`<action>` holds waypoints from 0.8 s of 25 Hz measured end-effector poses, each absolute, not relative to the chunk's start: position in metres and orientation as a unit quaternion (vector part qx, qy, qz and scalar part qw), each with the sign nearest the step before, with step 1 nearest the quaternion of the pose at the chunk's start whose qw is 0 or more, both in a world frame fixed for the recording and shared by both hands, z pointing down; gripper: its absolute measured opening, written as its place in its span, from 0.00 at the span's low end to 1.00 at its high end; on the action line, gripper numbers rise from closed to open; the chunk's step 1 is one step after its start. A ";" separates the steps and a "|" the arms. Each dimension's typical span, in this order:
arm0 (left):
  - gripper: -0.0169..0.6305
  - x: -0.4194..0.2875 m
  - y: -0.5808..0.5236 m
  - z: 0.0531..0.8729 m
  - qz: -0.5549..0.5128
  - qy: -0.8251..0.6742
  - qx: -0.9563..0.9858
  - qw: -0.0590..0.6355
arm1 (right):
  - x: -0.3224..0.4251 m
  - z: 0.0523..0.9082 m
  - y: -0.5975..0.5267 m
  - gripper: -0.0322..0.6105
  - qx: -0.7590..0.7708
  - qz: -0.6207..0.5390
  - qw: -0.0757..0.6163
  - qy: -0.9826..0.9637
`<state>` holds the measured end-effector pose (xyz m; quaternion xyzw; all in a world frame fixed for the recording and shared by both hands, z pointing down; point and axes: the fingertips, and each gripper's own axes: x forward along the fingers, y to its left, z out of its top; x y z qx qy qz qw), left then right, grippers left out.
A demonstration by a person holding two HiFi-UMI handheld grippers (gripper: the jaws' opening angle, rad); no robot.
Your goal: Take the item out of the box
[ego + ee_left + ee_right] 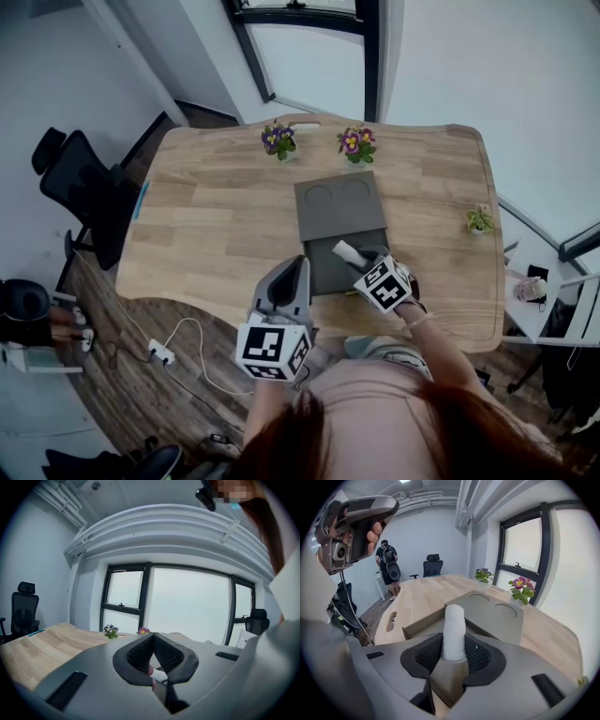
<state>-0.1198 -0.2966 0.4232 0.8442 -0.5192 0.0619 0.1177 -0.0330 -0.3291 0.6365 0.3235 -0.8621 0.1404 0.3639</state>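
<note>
On the left, the left gripper (299,262) is held up in the air, off the table (206,225). Its jaws are pressed together and nothing is held in them. The box (323,270) is not being held down by it. So the box could be dragged or tipped if something catches on a wall while being lifted.

In the middle, the grey box is seen open, with its lid (339,202) laid flat behind it. The white roll (454,627) is found over the open part of the box, toward the right side. Whether it is fully clear of the walls cannot be told.

On the right, the right gripper (453,657) is closed on the roll. Only the near end of the roll is gripped, and most of it sticks out past the jaws. Because of that, the roll could be tilted or could slip out if it is swung fast or bumped on the box wall. It would then likely be dropped back into the box or onto the table.

The roll is white, long and round, like a small rolled-up towel. Its skin looks a bit fuzzy and soft, so it could be squashed if too much squeeze is used.
</note>
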 end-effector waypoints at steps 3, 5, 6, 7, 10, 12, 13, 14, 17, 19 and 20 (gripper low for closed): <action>0.03 -0.116 -0.293 0.419 0.060 -0.513 0.849 0.112 | -0.028 0.627 -0.326 0.25 0.339 0.142 0.351 -0.861; 0.03 -0.113 -0.289 0.417 0.059 -0.510 0.851 0.110 | -0.024 0.623 -0.324 0.25 0.348 0.142 0.344 -0.861; 0.03 -0.112 -0.287 0.417 0.059 -0.508 0.853 0.108 | -0.023 0.621 -0.322 0.25 0.351 0.143 0.340 -0.860; 0.03 -0.111 -0.285 0.416 0.059 -0.506 0.854 0.106 | -0.022 0.618 -0.320 0.25 0.355 0.143 0.338 -0.860; 0.03 -0.109 -0.279 0.412 0.057 -0.501 0.858 0.101 | -0.019 0.610 -0.314 0.25 0.367 0.142 0.327 -0.859; 0.03 -0.108 -0.274 0.410 0.055 -0.499 0.860 0.098 | -0.017 0.605 -0.310 0.25 0.375 0.142 0.319 -0.859; 0.03 -0.108 -0.272 0.408 0.054 -0.497 0.860 0.097 | -0.016 0.602 -0.308 0.25 0.379 0.143 0.315 -0.858; 0.03 -0.108 -0.270 0.407 0.054 -0.496 0.861 0.095 | -0.015 0.600 -0.305 0.25 0.383 0.144 0.311 -0.858; 0.03 -0.107 -0.261 0.404 0.052 -0.493 0.864 0.091 | -0.010 0.593 -0.298 0.25 0.395 0.142 0.301 -0.856; 0.03 -0.107 -0.255 0.403 0.052 -0.491 0.865 0.088 | -0.008 0.588 -0.293 0.25 0.404 0.140 0.295 -0.855; 0.03 -0.107 -0.252 0.402 0.052 -0.490 0.866 0.087 | -0.007 0.586 -0.291 0.25 0.407 0.139 0.291 -0.854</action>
